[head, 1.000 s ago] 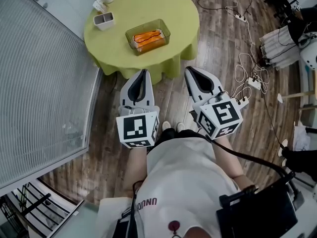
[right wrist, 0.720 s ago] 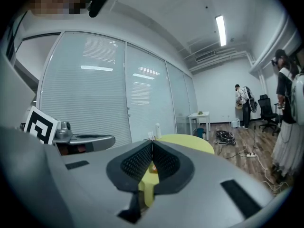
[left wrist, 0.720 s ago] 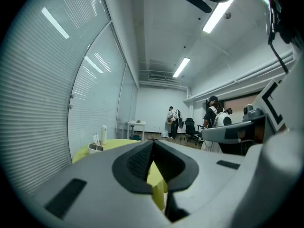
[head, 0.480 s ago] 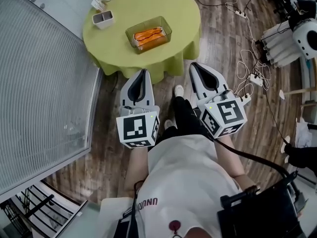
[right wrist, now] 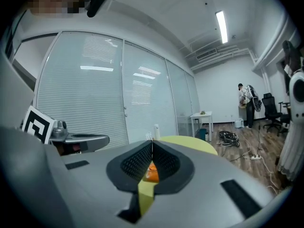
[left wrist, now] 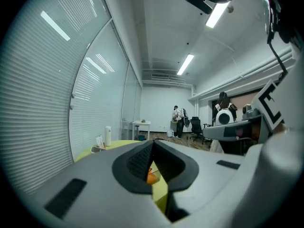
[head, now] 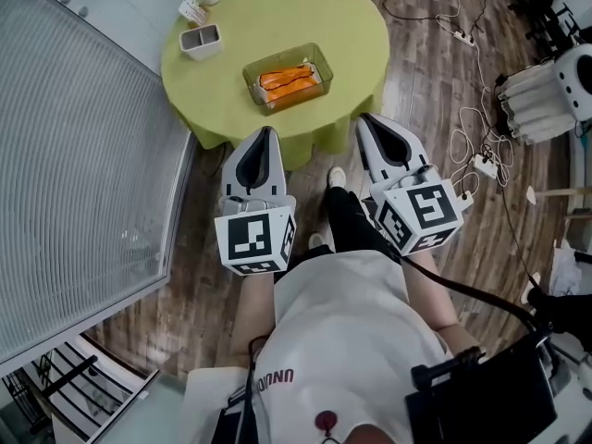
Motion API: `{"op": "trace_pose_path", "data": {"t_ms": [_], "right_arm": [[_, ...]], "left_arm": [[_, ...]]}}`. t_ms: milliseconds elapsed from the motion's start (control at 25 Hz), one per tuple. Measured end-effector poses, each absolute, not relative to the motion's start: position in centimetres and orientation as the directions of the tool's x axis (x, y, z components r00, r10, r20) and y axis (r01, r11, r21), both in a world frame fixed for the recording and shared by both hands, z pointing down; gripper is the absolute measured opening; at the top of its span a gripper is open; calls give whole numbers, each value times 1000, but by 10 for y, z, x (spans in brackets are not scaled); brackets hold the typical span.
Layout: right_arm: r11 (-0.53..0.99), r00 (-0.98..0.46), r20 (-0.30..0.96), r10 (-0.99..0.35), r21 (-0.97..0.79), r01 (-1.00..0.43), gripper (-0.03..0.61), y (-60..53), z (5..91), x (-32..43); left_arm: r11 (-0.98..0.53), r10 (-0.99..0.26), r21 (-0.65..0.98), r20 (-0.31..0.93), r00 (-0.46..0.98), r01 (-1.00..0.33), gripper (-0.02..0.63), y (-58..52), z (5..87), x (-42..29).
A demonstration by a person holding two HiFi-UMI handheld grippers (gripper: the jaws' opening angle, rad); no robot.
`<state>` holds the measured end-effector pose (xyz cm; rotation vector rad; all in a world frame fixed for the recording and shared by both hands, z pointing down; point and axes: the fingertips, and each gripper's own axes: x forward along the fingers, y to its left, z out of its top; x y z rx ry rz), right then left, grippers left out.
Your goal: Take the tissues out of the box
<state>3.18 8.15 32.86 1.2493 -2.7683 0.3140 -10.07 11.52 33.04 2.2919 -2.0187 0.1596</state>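
L gripper (head: 266, 139) + R gripper (head: 368, 124) both clenched, empty. Tissue box (head: 323, 66) ahead of tips, well apart: step closer, open jaws before reaching.

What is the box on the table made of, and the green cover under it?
The box looks like clear plastic: its orange contents show through the walls. The cover looks like soft, dull cloth: it hangs in folds at the edge.
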Motion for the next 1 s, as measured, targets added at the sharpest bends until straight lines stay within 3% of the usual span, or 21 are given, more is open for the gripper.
{"op": "trace_pose_path", "data": {"t_ms": [1000], "right_arm": [[720, -743, 173, -647, -184, -669, 20, -86, 331, 2]], "left_arm": [[16, -986, -52, 165, -24, -999, 12, -29, 324, -144]]}}
